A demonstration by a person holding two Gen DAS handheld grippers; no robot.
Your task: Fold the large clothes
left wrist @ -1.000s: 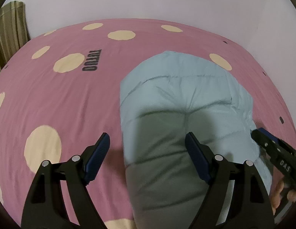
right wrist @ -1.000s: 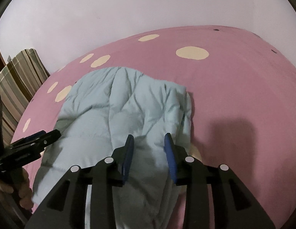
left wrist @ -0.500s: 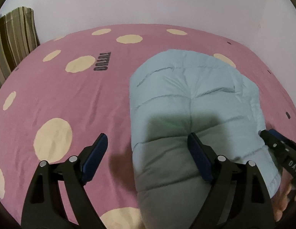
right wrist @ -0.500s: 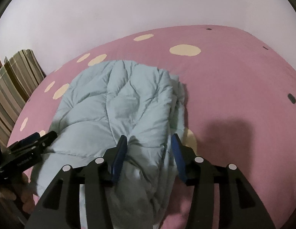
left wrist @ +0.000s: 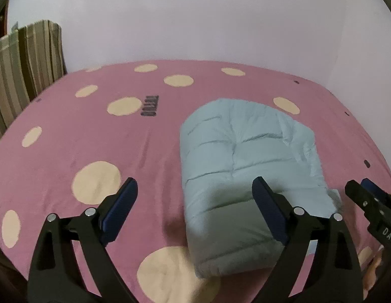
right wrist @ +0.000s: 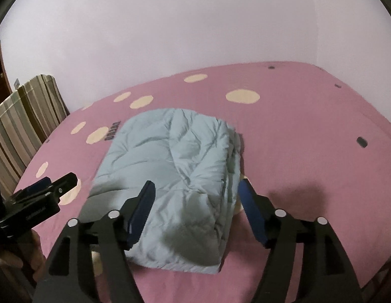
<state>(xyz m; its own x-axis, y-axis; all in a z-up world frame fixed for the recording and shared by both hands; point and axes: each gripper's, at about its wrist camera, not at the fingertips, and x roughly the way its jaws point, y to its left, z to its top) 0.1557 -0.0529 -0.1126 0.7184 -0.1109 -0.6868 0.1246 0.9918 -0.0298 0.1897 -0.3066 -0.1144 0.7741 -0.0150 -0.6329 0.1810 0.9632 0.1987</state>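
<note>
Pale blue and quilted, the puffy jacket (left wrist: 245, 171) lies folded into a thick rectangular bundle on the bed (left wrist: 69, 139), toward the near edge of the pink cover with its cream dots. From the right wrist view we see the same jacket (right wrist: 175, 166) as a plump block, its stacked layers showing along the right side and its near end squared off.

We hold the left gripper (left wrist: 195, 209) above the bed with its fingers (left wrist: 122, 203) spread wide and nothing between them; one blue pad sits over the pink cover, the other over the near left part of the bundle. Whether that pad touches the fabric we cannot tell. We hold the right gripper (right wrist: 196, 209) with its fingers (right wrist: 142, 209) wide too, straddling the near right end of the jacket without gripping it. In the left wrist view the right gripper (left wrist: 372, 202) shows at the right edge, just beside the bundle's corner; in the right wrist view the left gripper (right wrist: 41, 197) shows at the left edge, near the bundle's other side.

Dark lettering (left wrist: 150, 106) is printed on the cover beyond the jacket. A striped cushion (right wrist: 26, 126) stands at the far left of the bed against the plain pale wall (right wrist: 195, 25).
</note>
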